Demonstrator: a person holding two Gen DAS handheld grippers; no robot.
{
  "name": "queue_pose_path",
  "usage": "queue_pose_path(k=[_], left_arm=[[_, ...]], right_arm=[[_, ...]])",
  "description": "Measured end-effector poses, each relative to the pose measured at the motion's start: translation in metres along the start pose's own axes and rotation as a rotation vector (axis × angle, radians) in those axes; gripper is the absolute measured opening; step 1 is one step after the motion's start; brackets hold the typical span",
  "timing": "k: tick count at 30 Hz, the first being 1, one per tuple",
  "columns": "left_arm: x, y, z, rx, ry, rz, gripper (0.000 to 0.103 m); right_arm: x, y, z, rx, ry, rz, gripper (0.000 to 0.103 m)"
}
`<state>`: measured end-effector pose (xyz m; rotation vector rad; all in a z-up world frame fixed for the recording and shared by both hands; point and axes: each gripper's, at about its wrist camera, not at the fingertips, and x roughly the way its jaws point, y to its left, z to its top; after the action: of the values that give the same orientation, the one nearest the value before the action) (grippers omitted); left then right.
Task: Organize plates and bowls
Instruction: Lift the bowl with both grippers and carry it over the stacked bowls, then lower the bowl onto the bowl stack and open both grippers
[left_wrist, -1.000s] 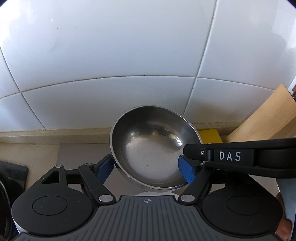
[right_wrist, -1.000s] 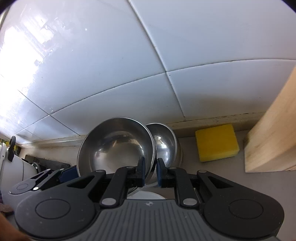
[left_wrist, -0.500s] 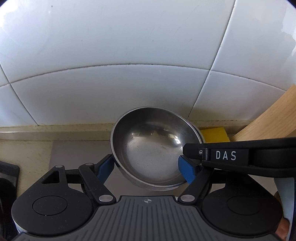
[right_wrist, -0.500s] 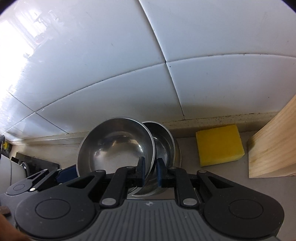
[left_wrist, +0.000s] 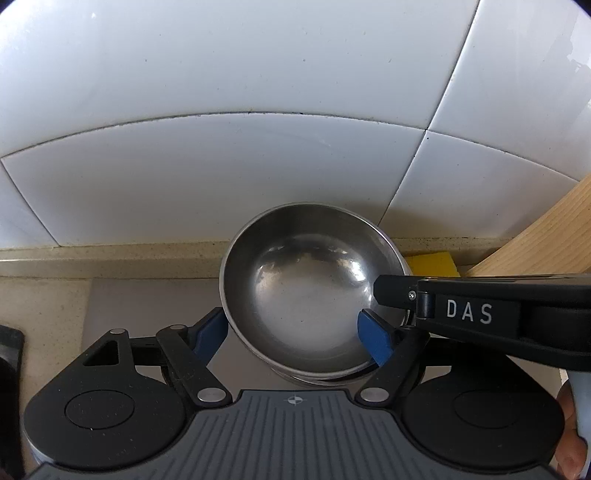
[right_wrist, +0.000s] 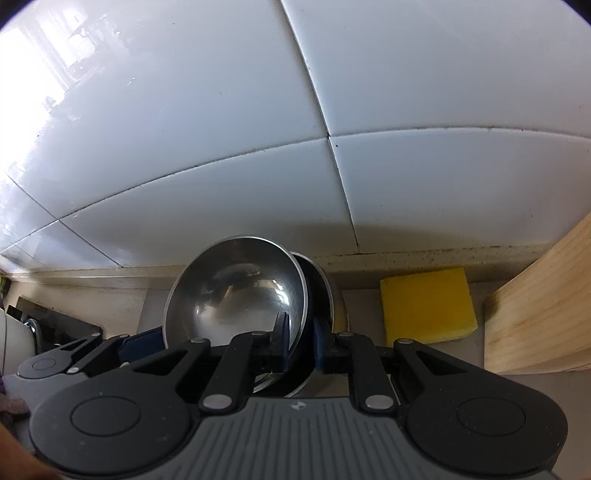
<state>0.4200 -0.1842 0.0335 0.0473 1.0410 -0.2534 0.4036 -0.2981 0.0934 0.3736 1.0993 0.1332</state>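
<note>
Steel bowl (left_wrist: 306, 291), shiny, tilted, nested

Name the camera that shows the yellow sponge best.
The right wrist view: the yellow sponge lies whole on the counter, between the steel bowls and the wooden block. The left wrist view shows only a sliver behind the bowl.

Lower steel bowl (right_wrist: 320, 295) mostly hidden behind upper bowl (right_wrist: 236, 295); yellow sponge (left_wrist: 432, 264) half hidden; wooden board (right_wrist: 543, 310) cut by edge.
</note>
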Motion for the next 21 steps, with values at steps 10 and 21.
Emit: queue_pose_path(k=[10,21], left_arm=[[-0.003,-0.007,-0.002,0.008,-0.008,-0.038,0.078],[-0.012,0.015,0.0,-0.036,-0.02,-0.028,0.079]], right_arm=[[-0.018,-0.001,0.002,-0.03,-0.073,-0.062,0.0],[0.002,-0.016,-0.001,0.052,-0.042,-0.025,0.001]])
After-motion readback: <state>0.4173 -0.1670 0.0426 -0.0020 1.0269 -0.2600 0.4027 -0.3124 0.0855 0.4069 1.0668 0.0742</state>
